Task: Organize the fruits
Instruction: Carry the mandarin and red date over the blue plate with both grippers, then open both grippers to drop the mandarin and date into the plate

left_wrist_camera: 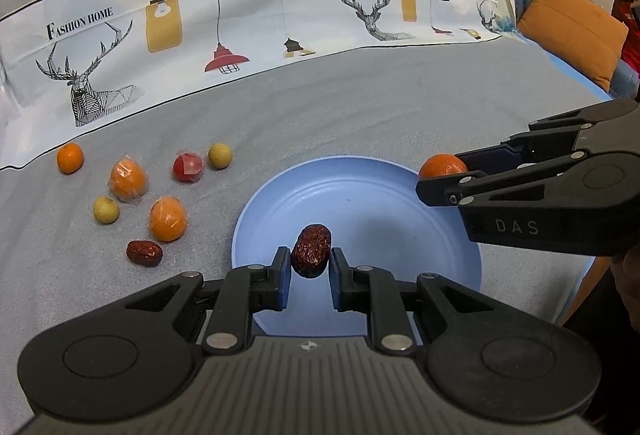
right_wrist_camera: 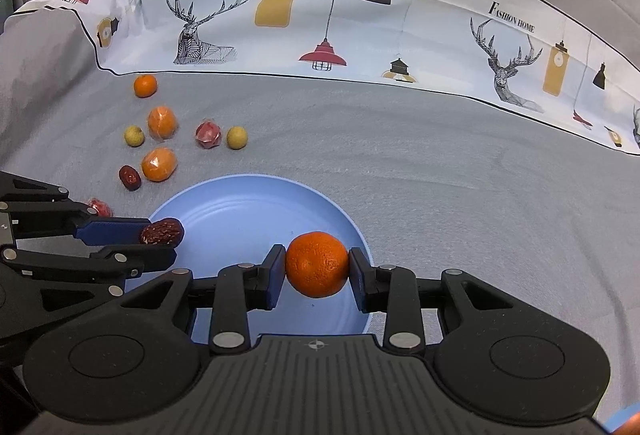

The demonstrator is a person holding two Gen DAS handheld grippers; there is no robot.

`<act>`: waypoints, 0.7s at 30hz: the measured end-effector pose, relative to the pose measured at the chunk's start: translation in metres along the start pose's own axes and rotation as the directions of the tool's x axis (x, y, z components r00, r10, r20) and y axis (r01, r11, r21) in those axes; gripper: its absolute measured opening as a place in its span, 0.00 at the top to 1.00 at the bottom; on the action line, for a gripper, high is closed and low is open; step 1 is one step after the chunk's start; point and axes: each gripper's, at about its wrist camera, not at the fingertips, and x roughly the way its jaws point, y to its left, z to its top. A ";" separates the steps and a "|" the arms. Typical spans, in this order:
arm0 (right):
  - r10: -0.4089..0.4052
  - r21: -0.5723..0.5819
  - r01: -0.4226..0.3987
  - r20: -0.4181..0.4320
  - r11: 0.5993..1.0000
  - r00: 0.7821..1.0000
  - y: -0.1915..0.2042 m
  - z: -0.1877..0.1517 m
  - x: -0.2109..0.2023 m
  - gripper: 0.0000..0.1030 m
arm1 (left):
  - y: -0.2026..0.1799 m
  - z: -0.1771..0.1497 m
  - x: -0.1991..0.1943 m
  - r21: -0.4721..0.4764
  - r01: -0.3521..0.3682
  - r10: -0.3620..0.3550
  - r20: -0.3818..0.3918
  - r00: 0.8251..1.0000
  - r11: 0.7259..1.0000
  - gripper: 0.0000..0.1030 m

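Between our left gripper's [left_wrist_camera: 310, 267] blue pads we are pinching a wrinkled red date [left_wrist_camera: 311, 250], jaws closed down to its width, holding it above the near part of the blue plate [left_wrist_camera: 360, 203]. Our right gripper [right_wrist_camera: 317, 271] is squeezing a small mandarin [right_wrist_camera: 317, 264] from both sides over the plate's right rim. We are seeing the other fruit lying loose on the grey cloth [left_wrist_camera: 320, 107] left of the plate: another date [left_wrist_camera: 144, 253], two wrapped oranges [left_wrist_camera: 168, 217], two pale round fruits [left_wrist_camera: 106, 209] and a red wrapped one [left_wrist_camera: 188, 167].
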 end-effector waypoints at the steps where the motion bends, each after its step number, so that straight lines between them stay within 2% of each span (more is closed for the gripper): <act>1: 0.000 0.000 0.000 0.000 1.000 1.000 0.000 0.000 0.000 0.65 | 0.000 0.000 0.000 -0.001 0.000 0.000 0.001 1.000 1.000 0.79; 15: 0.014 -0.005 -0.014 -0.009 1.000 1.000 0.003 0.000 0.000 0.65 | 0.000 0.001 0.001 -0.016 0.000 0.000 -0.012 1.000 1.000 0.78; 17: 0.029 0.006 -0.029 -0.022 1.000 0.999 0.002 0.000 0.002 0.63 | 0.003 0.002 0.002 -0.033 -0.016 0.016 -0.020 1.000 0.999 0.56; 18: 0.027 0.011 -0.026 -0.025 1.000 0.999 0.001 0.001 0.002 0.56 | 0.004 0.002 0.002 -0.045 -0.025 0.024 -0.019 1.000 0.999 0.42; 20: 0.003 0.015 -0.002 -0.013 1.000 1.000 0.001 0.002 0.000 0.44 | 0.008 0.003 0.001 -0.071 -0.028 0.027 -0.016 1.000 0.997 0.39; 21: -0.005 0.022 0.005 -0.004 1.000 1.000 0.001 0.003 -0.001 0.43 | 0.010 0.003 0.002 -0.079 -0.031 0.030 -0.018 0.999 0.996 0.39</act>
